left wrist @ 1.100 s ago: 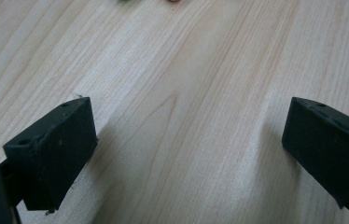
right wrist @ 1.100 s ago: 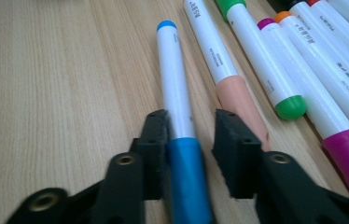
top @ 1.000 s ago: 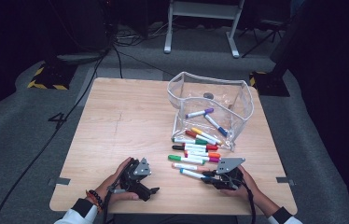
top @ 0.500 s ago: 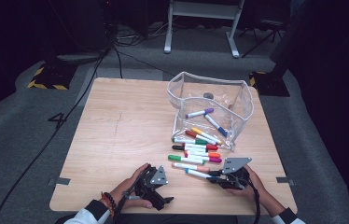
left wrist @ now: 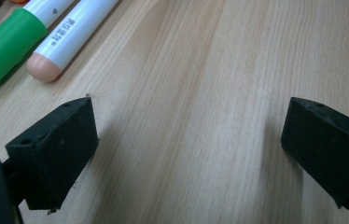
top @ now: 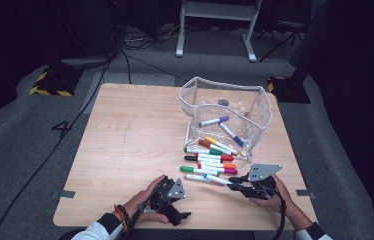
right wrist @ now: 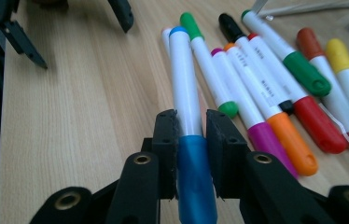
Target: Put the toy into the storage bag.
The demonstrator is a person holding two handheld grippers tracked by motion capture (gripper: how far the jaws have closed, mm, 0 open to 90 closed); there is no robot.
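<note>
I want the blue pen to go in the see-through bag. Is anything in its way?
The right gripper holds the blue pen near the table's front edge. The row of loose pens lies between it and the bag. They lie flat, so lifting the pen over them should probably clear the way.

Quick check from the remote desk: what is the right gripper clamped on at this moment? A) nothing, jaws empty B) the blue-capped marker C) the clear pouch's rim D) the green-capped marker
B: in the right gripper view, the right gripper has its jaws pressed on both sides of the blue-capped marker, where cap meets white barrel.
</note>
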